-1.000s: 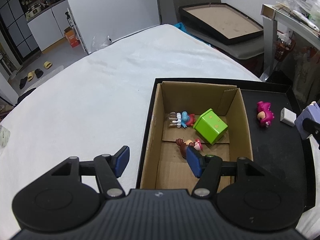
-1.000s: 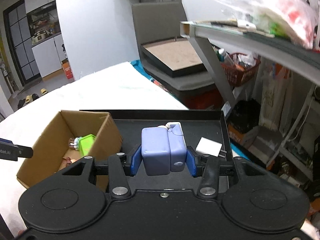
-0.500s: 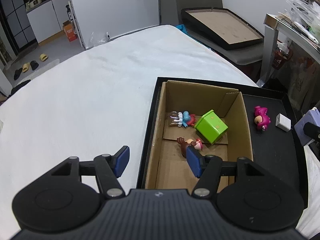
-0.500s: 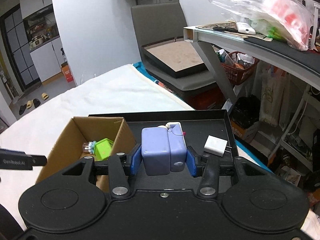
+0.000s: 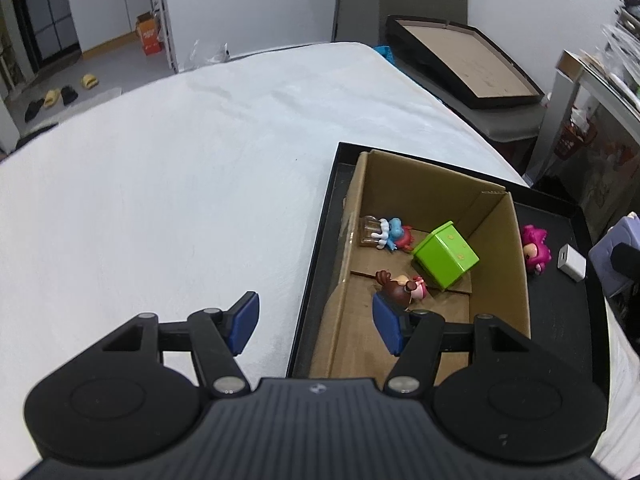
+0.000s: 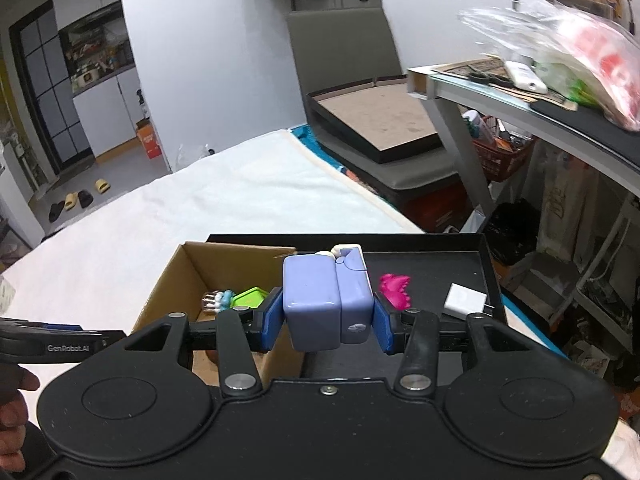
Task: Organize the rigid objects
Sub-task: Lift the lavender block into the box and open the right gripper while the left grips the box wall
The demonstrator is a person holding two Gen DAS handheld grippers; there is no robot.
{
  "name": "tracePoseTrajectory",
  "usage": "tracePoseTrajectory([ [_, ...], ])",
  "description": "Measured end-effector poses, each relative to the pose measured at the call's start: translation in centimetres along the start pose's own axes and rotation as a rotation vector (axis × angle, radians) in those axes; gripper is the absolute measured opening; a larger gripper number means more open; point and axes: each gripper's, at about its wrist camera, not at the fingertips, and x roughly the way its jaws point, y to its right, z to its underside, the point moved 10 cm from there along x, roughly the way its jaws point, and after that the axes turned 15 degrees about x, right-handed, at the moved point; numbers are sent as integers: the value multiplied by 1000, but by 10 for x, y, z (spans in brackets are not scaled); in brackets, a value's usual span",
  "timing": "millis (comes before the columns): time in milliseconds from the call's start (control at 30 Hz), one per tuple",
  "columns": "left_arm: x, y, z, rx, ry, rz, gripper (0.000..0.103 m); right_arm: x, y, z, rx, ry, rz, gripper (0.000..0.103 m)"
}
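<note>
My right gripper [image 6: 326, 326] is shut on a lavender block toy [image 6: 324, 300], held above the black tray [image 6: 460, 244] beside the cardboard box [image 6: 176, 276]. In the left wrist view that box [image 5: 516, 248] holds a green cube [image 5: 446, 254], a blue figurine [image 5: 390, 234] and a brown-haired figurine [image 5: 400, 284]. My left gripper [image 5: 316, 326] hangs open with nothing in it, over the box's near-left wall. A pink toy [image 5: 534, 246] and a white adapter [image 5: 572, 262] lie on the tray [image 5: 560, 312]; the right wrist view also shows the pink toy [image 6: 396, 290] and the adapter [image 6: 464, 300].
The tray rests on a white-covered surface [image 5: 160, 200]. Beyond it stands a grey chair carrying a flat framed board [image 6: 372, 116]. A cluttered glass desk [image 6: 540, 100] rises at the right. A hand [image 6: 12, 408] shows at the lower left of the right wrist view.
The right gripper has risen and shifted left with the lavender toy, bringing the box and the pink toy into its view. The left gripper has drifted and rolled slightly; its jaws kept their width.
</note>
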Motion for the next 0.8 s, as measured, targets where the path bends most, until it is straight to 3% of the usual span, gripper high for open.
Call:
tracePoseTrajectory([
  [300, 20, -4, 11, -39, 12, 51, 60, 10, -34, 5, -56, -23, -4, 45],
  [433, 32, -2, 15, -73, 14, 87, 50, 17, -49, 10, -80, -39, -4, 45],
  [500, 37, -2, 17, -78, 8, 98, 37, 22, -56, 13, -89, -44, -1, 45],
  [700, 43, 4, 22, -87, 11, 161, 14, 35, -75, 23, -113, -68, -4, 45],
  [800, 41, 6, 22, -78, 26, 158, 14, 43, -83, 27, -126, -81, -1, 45],
])
